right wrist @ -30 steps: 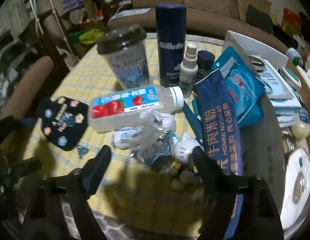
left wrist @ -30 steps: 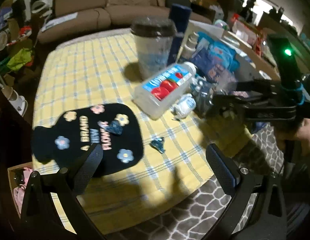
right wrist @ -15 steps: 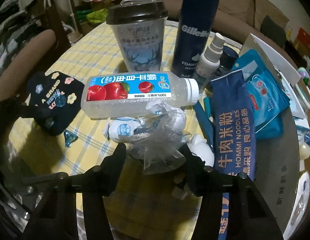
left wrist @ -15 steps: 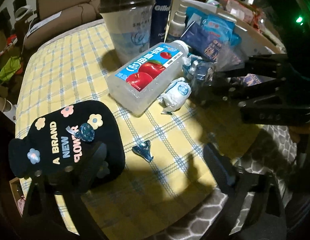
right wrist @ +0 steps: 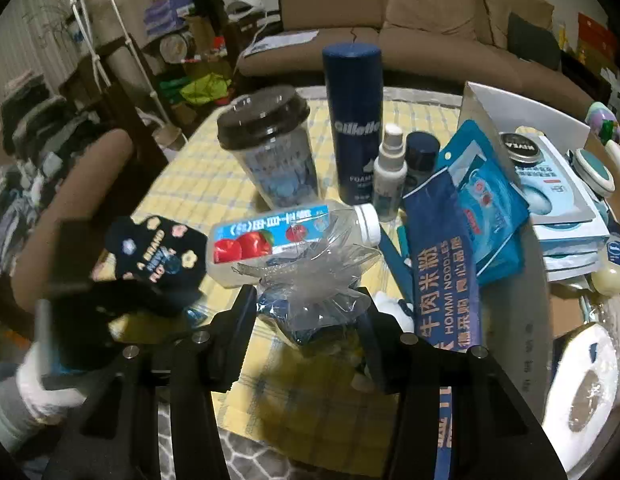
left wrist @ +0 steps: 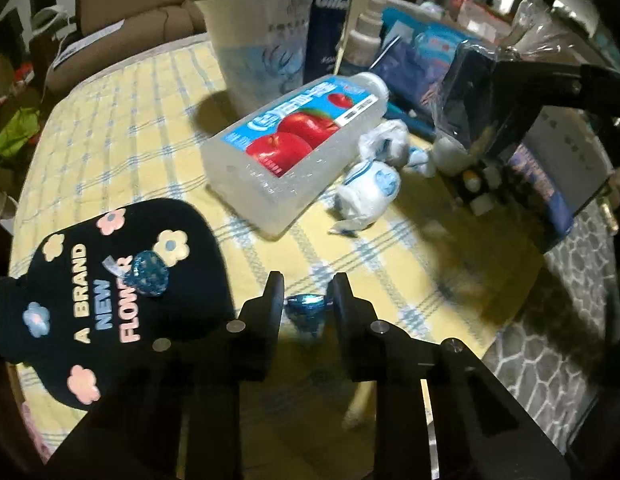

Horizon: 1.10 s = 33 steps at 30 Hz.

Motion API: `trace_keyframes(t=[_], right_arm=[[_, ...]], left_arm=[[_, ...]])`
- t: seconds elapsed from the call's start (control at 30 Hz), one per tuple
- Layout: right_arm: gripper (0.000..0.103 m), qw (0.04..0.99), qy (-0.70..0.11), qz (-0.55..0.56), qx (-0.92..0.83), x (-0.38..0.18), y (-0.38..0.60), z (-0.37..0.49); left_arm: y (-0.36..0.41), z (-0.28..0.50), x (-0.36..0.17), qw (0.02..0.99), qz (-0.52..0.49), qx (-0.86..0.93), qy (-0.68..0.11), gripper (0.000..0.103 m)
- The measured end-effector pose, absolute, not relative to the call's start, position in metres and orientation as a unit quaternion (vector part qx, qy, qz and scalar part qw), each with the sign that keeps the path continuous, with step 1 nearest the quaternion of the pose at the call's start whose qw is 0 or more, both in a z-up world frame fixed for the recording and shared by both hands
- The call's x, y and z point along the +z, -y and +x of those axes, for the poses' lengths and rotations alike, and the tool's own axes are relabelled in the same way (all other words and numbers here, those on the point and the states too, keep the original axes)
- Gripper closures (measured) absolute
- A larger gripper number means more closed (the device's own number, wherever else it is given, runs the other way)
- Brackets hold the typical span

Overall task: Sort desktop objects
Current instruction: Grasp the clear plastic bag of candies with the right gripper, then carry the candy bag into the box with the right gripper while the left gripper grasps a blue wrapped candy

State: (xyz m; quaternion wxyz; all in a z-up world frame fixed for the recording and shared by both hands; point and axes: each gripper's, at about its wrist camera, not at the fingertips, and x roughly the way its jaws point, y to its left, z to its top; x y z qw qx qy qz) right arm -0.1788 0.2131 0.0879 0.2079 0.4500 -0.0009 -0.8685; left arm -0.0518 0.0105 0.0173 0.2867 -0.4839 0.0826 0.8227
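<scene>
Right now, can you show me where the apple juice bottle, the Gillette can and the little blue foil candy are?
apple juice bottle (left wrist: 294, 148): left wrist view, on its apple label.
Gillette can (right wrist: 355, 128): right wrist view, on the logo.
blue foil candy (left wrist: 308, 307): left wrist view, on its wrapper between the gripper fingers.

brown sofa (right wrist: 409, 12) — behind table | shelves of clutter (right wrist: 182, 36) — far left

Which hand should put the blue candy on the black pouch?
Left. The left gripper has its jaws shut on the candy, right beside the pouch. The right gripper is busy holding a plastic bag.
</scene>
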Motion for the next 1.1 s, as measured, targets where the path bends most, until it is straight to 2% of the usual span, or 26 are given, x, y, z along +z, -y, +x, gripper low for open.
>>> trace_keyframes(t=[0.07,0.33,0.53,0.7,0.87,1.1], right_arm=[[0.052,0.209,0.011,0.446,-0.870,0.093,-0.218,-0.178],[0.052,0.195,0.037,0.415,-0.888,0.123,-0.256,-0.171],[0.052,0.139,0.058,0.370,-0.917,0.160,-0.325,-0.162],[0.052,0.076,0.089,0.371,-0.921,0.166,-0.390,-0.155],[0.052,0.032,0.117,0.374,-0.919,0.163,-0.447,-0.141],[0.052,-0.005,0.126,0.418,-0.900,0.130,-0.490,-0.136]], left_arm=[[-0.010,-0.054,0.019,0.304,-0.493,0.813,-0.062,0.083],[-0.016,-0.045,0.027,0.313,-0.487,0.813,-0.060,0.083],[-0.035,-0.024,0.077,0.340,-0.435,0.831,-0.075,0.083],[-0.064,-0.020,0.104,0.359,-0.427,0.828,-0.058,0.083],[-0.115,-0.024,0.137,0.401,-0.417,0.814,-0.041,0.083],[-0.232,-0.038,0.177,0.470,-0.413,0.780,-0.019,0.083]])
